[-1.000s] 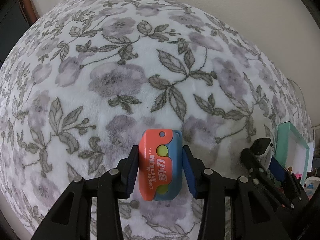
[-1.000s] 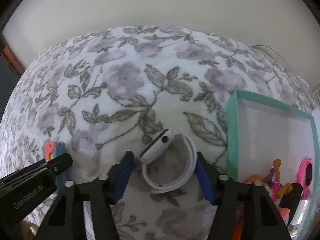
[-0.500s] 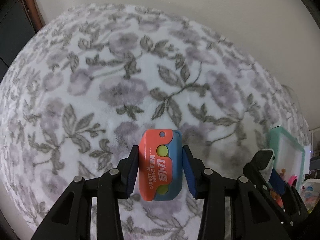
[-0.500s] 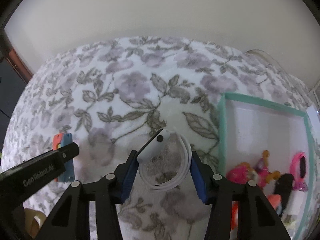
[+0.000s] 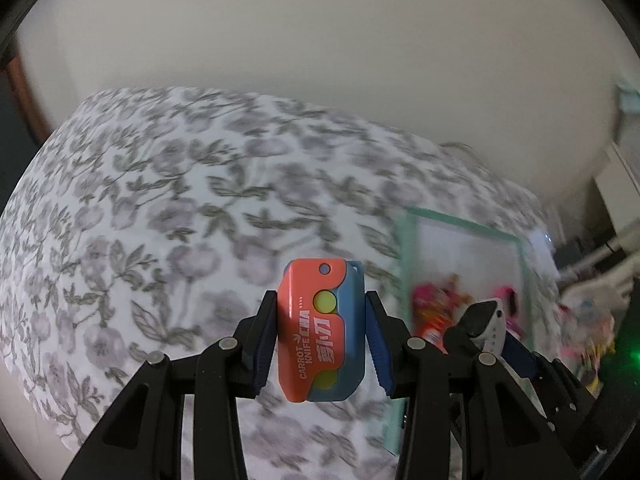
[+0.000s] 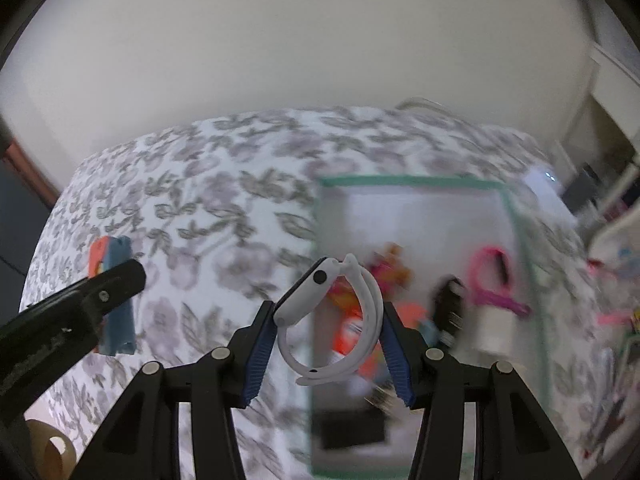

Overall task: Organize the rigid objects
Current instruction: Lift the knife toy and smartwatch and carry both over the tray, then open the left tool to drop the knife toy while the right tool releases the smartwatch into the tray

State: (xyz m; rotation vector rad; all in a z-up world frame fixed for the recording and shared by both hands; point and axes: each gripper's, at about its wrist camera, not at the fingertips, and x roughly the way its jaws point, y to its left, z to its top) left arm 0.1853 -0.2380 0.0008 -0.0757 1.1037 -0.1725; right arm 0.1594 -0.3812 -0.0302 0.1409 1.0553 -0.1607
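Left claw [image 5: 322, 334] is clamped on the carrot knife [image 5: 323, 330], an orange and blue case held upright, one blue pad on each long side. The knife is clear of the floral cloth [image 5: 160, 220], with open cloth to the left and ahead as far as the wall [image 5: 320, 60].

Right claw [image 6: 328, 330] grips the white watch [image 6: 320, 300]: the body leans against the left pad, the looped strap presses on the right pad. The watch hangs in the air over the left edge of the tray [image 6: 400, 181].

The tray has a teal rim and a white floor, and lies on the cloth to the right. Its far half is bare. The near half holds blurred items: a pink band [image 6: 494, 280], a black piece [image 6: 450, 300], orange and red bits [image 6: 352, 320]. I cannot tell what they are.

In the left wrist view the right claw [image 5: 486, 334] with the watch shows just right of the knife, in front of the tray's near left rim [image 5: 404, 248]. In the right wrist view the left claw [image 6: 112, 288] shows at far left, well apart from the tray.

Background is blurred in both views.
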